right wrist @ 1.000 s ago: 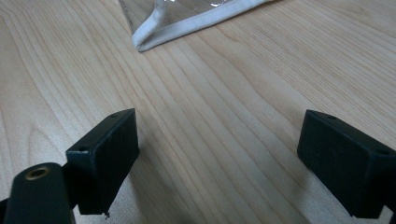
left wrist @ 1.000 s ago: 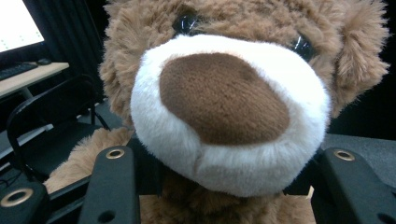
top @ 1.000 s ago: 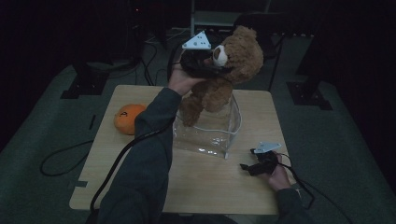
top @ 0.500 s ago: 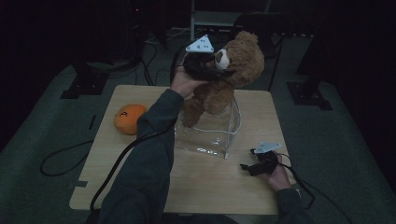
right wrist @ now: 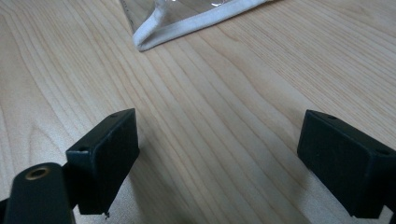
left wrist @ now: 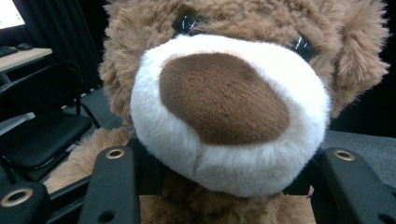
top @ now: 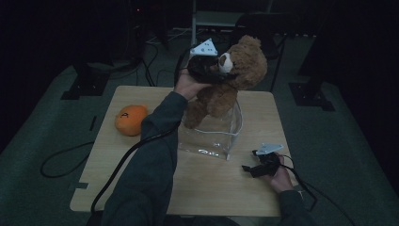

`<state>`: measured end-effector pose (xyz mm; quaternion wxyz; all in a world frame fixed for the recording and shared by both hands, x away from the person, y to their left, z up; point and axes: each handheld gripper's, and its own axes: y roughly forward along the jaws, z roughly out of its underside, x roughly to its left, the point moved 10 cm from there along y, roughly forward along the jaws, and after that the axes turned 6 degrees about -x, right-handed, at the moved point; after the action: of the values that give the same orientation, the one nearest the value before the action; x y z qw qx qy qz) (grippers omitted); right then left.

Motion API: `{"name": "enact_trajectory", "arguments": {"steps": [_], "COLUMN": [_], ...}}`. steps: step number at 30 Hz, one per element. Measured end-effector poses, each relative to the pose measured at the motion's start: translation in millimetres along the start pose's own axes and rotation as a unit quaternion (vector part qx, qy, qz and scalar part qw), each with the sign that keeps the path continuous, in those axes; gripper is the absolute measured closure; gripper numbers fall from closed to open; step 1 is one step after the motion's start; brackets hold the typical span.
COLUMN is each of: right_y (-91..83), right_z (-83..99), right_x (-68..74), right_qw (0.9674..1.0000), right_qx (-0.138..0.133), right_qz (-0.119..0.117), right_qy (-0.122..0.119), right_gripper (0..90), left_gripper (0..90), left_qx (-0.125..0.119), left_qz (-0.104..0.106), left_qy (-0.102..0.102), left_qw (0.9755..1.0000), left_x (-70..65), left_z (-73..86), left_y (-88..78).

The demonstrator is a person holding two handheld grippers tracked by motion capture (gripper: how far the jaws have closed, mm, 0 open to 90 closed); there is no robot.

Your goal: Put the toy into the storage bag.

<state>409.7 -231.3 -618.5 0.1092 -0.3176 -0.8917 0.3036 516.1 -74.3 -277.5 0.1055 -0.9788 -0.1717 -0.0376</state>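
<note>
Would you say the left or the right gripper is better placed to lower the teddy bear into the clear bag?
Left. The left gripper grips the teddy bear by its muzzle above the clear bag; the right gripper rests open on the table.

The left gripper [top: 212,70] is hovering high toward the far side, its sleeved forearm [top: 155,136] reaching up, jaws clamping something between them. The right gripper [top: 258,165] is resting low, near right, jaws standing wide apart.
</note>
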Motion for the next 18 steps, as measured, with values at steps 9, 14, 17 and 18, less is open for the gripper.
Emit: {"name": "enact_trajectory", "arguments": {"steps": [9, 14, 17, 18], "right_y": [0.0, 0.0, 0.0, -0.1], "right_z": [0.0, 0.0, 0.0, 0.0], "right_x": [0.0, 0.0, 0.0, 0.0], "right_qw": [1.0000, 1.0000, 1.0000, 1.0000], "right_qx": [0.000, 0.000, 0.000, 0.000], "right_qz": [0.000, 0.000, 0.000, 0.000], "right_qy": [0.000, 0.000, 0.000, 0.000], "right_gripper": [12.0, 12.0, 12.0, 12.0], "left_gripper": [45.4, 45.4, 45.4, 45.4], "left_qx": [-0.007, -0.005, -0.004, -0.003], "left_qz": [0.007, 0.017, 0.017, 0.018], "left_qy": [-0.002, -0.001, -0.002, -0.002], "left_qw": [1.0000, 0.9998, 0.9998, 0.9998], "left_x": [-4.5, -7.5, -8.0, -8.1], "left_z": [0.6, -0.7, 1.7, 3.4], "left_y": [8.7, 14.5, 16.7, 17.6]}}
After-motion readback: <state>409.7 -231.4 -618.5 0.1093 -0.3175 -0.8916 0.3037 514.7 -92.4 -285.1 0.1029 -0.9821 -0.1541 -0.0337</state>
